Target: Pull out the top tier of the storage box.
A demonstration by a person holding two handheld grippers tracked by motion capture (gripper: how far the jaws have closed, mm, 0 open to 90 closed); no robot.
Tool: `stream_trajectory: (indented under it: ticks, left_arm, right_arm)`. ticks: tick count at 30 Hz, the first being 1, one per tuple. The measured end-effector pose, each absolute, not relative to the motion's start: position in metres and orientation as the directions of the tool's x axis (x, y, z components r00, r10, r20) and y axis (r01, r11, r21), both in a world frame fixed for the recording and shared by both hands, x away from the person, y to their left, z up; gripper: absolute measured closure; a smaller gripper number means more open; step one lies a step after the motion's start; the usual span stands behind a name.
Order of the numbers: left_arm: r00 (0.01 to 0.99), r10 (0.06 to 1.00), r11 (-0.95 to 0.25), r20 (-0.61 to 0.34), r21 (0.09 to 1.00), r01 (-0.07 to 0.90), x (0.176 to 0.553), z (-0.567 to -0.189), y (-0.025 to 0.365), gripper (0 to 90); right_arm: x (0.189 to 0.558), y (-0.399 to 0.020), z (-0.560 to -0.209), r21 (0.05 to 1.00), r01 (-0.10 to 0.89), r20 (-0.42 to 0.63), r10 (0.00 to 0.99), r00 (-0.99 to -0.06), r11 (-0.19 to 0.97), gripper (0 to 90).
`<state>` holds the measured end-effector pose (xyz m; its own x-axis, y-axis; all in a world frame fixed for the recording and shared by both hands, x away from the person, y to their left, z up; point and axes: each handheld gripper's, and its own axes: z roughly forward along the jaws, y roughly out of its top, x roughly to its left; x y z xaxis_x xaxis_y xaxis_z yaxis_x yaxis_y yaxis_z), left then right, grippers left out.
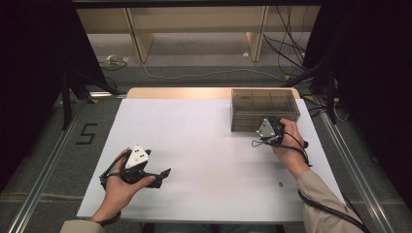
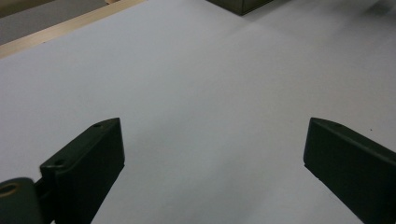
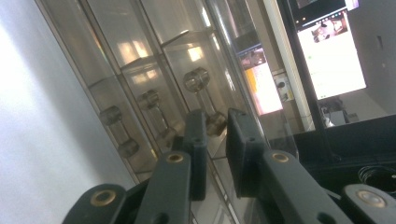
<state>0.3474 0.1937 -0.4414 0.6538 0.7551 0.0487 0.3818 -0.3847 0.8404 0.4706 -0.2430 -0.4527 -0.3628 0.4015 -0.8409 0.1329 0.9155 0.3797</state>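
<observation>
White counter [image 1: 204, 145] carried everything. Near the front edge, the left gripper [image 1: 165, 174] rested low, jaws spread wide over bare surface. Farther back, the right gripper [image 1: 265, 127] sat at the smoky translucent plastic compartment box [image 1: 265, 101], jaws narrowed around its thin front wall.

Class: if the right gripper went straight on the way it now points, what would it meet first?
Most likely the clear drawer box: the right gripper sits right at its front, jaws nearly closed with nothing visibly between them.

A small brown speck [image 1: 280, 184] is too tiny to identify.
</observation>
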Motion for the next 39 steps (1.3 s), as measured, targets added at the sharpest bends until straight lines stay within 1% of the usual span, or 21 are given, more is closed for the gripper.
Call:
stream_trajectory:
  ticks: [3,8,10,13,19,22,31,32,35,39]
  left_arm:
    - [0.655,0.754,-0.385,0.049,0.84,0.382,0.3474,-0.4413,0.1938,5.2]
    - [0.654,0.755,-0.383,0.046,0.841,0.382,0.3475,-0.4417,0.1937,5.3]
    - [0.655,0.754,-0.385,0.048,0.84,0.382,0.3474,-0.4416,0.1937,5.5]
    - [0.654,0.755,-0.383,0.047,0.841,0.381,0.3473,-0.4415,0.1938,5.6]
    - [0.655,0.754,-0.384,0.047,0.841,0.381,0.3472,-0.4415,0.1938,5.8]
    - [0.654,0.755,-0.381,0.045,0.842,0.382,0.347,-0.4413,0.1938,6.0]
    - [0.653,0.756,-0.381,0.046,0.842,0.382,0.3471,-0.4412,0.1941,6.1]
    - [0.653,0.756,-0.381,0.046,0.842,0.382,0.3471,-0.4412,0.1941,6.3]
    - [0.647,0.761,-0.372,0.046,0.848,0.378,0.3467,-0.4402,0.1943,6.8]
    - [0.645,0.763,-0.371,0.046,0.848,0.378,0.3468,-0.44,0.1955,6.8]
  right_arm:
    - [0.4703,-0.2428,-0.4536,0.359,0.119,-0.855,0.377,-0.357,0.926,79.2]
    - [0.4695,-0.2407,-0.4537,0.348,0.115,-0.86,0.365,-0.356,0.931,78.2]
    - [0.4694,-0.2382,-0.4533,0.324,0.101,-0.87,0.338,-0.359,0.941,77.6]
    - [0.4702,-0.2376,-0.4537,0.321,0.109,-0.87,0.338,-0.358,0.941,77.5]
    - [0.4703,-0.2375,-0.455,0.307,0.109,-0.879,0.325,-0.349,0.946,78.6]
    - [0.4702,-0.2377,-0.4547,0.275,0.096,-0.891,0.291,-0.349,0.957,79.5]
    - [0.4695,-0.2382,-0.4532,0.277,0.098,-0.887,0.294,-0.355,0.956,79.7]
    - [0.4684,-0.2374,-0.4537,0.301,0.11,-0.879,0.32,-0.352,0.947,79.8]
    - [0.4684,-0.2385,-0.4521,0.276,0.1,-0.885,0.293,-0.361,0.956,79.8]
    - [0.4682,-0.2386,-0.4525,0.279,0.098,-0.885,0.296,-0.358,0.955,79.8]
